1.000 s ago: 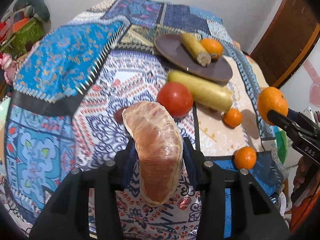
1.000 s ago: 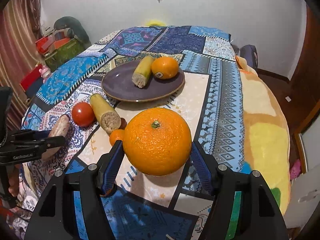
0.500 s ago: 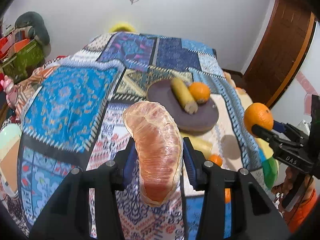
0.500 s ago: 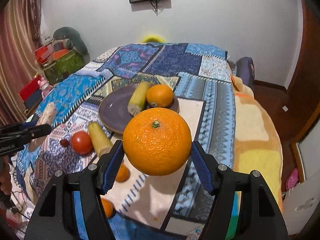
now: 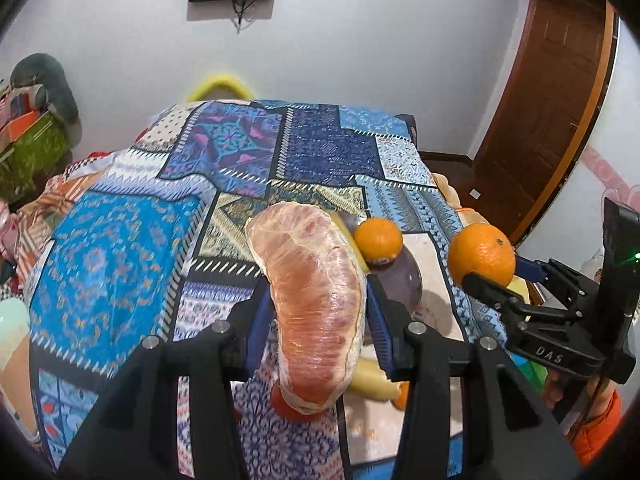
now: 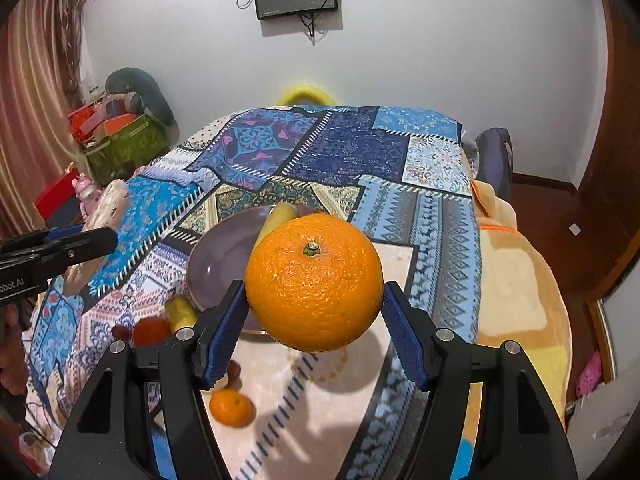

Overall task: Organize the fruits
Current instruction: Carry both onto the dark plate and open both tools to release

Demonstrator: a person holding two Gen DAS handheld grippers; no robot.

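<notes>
- Both grippers sit higher above the table (image 6: 432,200) than 0.5 s ago.
- Left gripper (image 5: 316,312) clamps pomelo wedge (image 5: 312,300).
- Right gripper (image 6: 314,316) clamps orange (image 6: 314,280) above plate (image 6: 220,264).

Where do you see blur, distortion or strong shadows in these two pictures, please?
Left wrist view: fisheye bends the door frame; the pomelo segment in the left claw is sharp, the tomato under it soft. Right wrist view: the orange in the right claw is crisp and casts a dark shadow on the cloth; the far pomelo segment is blurred.
</notes>
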